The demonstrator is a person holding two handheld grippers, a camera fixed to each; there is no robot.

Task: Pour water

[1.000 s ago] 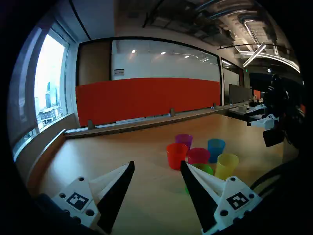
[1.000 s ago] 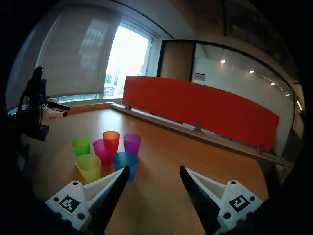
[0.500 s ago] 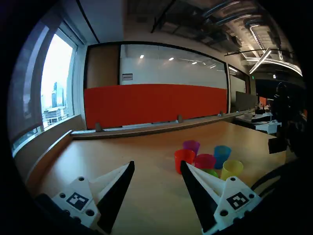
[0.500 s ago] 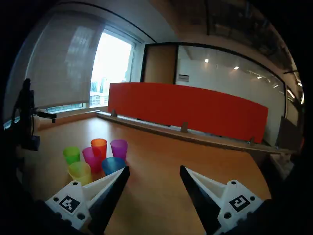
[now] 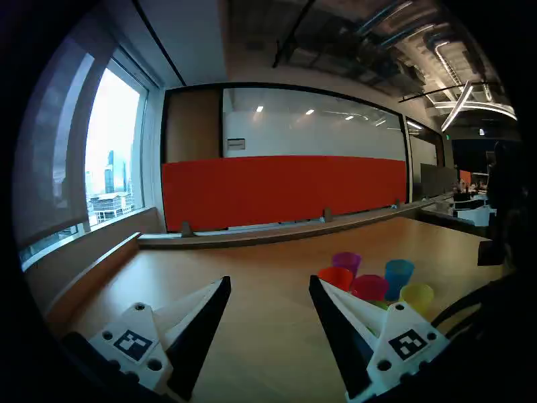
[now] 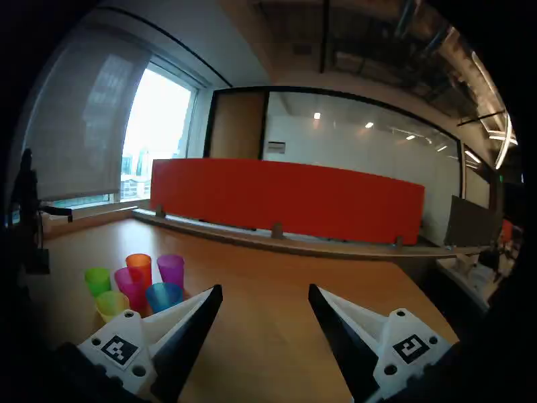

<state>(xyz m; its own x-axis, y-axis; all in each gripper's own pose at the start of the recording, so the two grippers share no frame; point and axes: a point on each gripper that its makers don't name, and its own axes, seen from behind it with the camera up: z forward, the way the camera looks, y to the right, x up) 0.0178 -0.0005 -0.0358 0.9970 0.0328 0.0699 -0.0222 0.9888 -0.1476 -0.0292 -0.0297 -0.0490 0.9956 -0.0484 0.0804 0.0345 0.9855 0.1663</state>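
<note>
Several coloured plastic cups stand in a tight cluster on the wooden table. In the left gripper view I see the orange cup, purple cup, pink cup, blue cup and yellow cup, just right of my left gripper, whose right finger partly hides them. That gripper is open and holds nothing. In the right gripper view the cluster, with a green cup and the blue cup, sits left of my open right gripper.
A long red partition runs along the table's far edge, also seen as the red partition. A bright window is at the left. A dark gripper shape stands at the left edge beyond the cups.
Both views have tilted upward and swung away from the cups. The cups now sit lower, smaller and nearer the edge of each view. Both grippers have stayed open.
</note>
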